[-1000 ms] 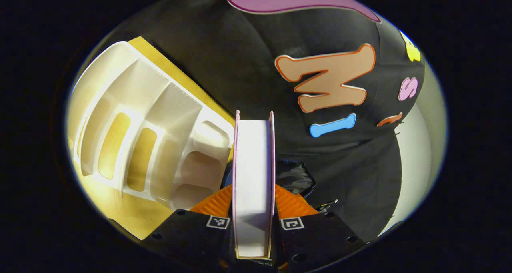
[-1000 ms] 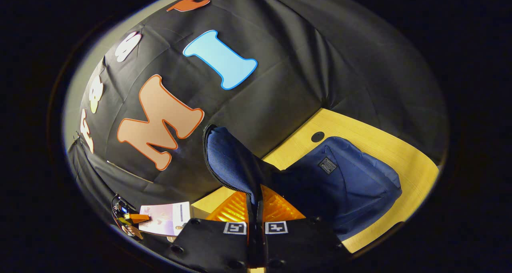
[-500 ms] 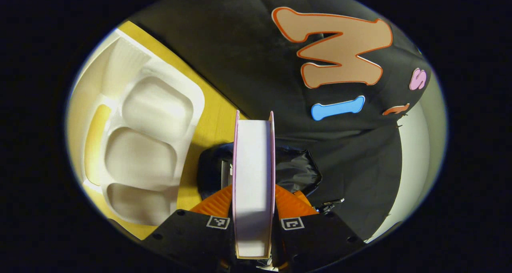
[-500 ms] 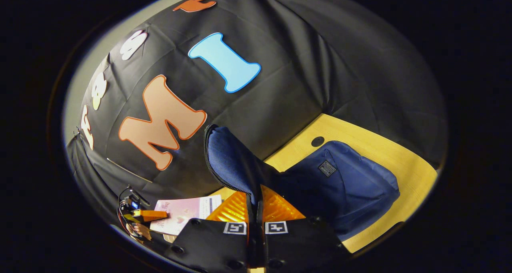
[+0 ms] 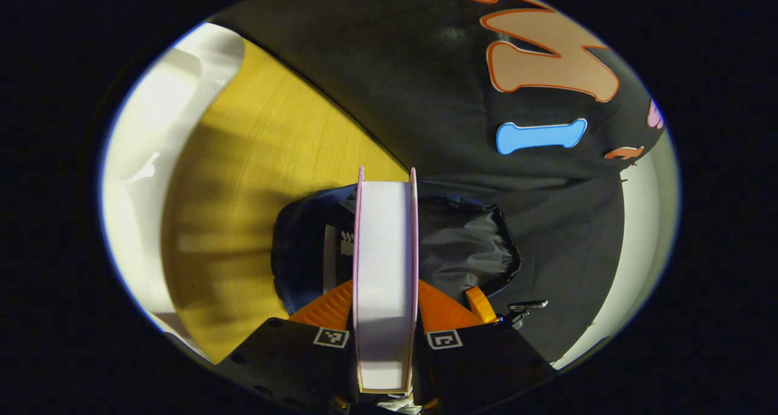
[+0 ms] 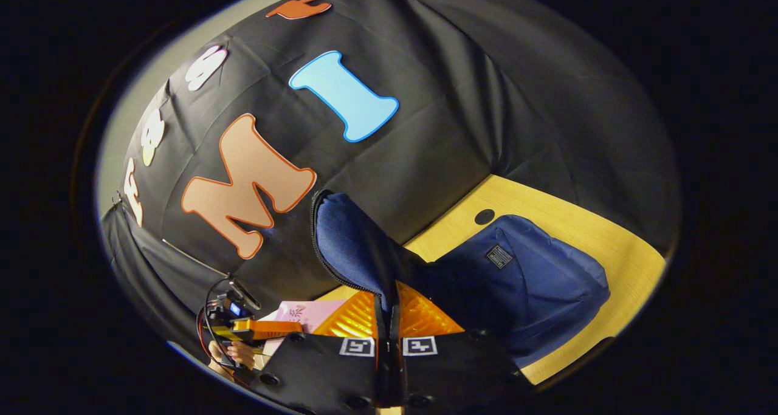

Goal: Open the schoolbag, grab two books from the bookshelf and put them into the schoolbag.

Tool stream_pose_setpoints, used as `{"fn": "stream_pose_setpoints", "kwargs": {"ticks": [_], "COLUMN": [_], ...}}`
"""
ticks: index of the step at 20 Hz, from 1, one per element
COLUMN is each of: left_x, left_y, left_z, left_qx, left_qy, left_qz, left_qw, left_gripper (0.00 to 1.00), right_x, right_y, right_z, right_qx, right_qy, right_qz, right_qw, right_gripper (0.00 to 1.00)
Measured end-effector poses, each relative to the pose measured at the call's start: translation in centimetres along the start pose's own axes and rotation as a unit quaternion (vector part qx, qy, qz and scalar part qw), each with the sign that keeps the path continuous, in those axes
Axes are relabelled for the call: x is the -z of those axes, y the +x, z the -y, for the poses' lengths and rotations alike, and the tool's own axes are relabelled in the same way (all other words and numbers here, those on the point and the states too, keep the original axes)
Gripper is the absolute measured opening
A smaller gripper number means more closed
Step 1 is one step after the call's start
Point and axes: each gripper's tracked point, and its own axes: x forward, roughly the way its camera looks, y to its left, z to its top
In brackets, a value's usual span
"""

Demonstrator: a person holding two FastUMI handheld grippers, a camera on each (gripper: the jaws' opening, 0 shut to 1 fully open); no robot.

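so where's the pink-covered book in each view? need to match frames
Left gripper view: the pink-covered book stands edge-on at bottom centre, clamped in the left tongs, over the open mouth of the dark blue fabric schoolbag.
Right gripper view: the book is at bottom left, held by the left tongs, left of the raised schoolbag flap.
Shared landmark: the schoolbag on the yellow wooden table.

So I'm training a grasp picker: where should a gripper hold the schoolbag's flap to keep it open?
Grip the flap at its free zippered edge, from above, as the right gripper does: the thin, limp fabric fits between shut fingers and lifts off the schoolbag.
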Motion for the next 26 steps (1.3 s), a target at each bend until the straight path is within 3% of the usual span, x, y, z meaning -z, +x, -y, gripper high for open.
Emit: {"fn": "stream_pose_setpoints", "kwargs": {"ticks": [26], "left_x": [3.5], "left_y": [13.7], "left_z": [-0.6], "left_qx": [0.065], "left_qy": [-0.113], "left_qz": [-0.009], "left_qw": [0.991], "left_gripper": [0.32], "right_x": [-0.4], "right_y": [0.0], "right_z": [-0.3], "right_qx": [-0.042], "right_qy": [0.004], "right_qz": [-0.005], "right_qw": [0.999], "right_gripper": [0.03]}}
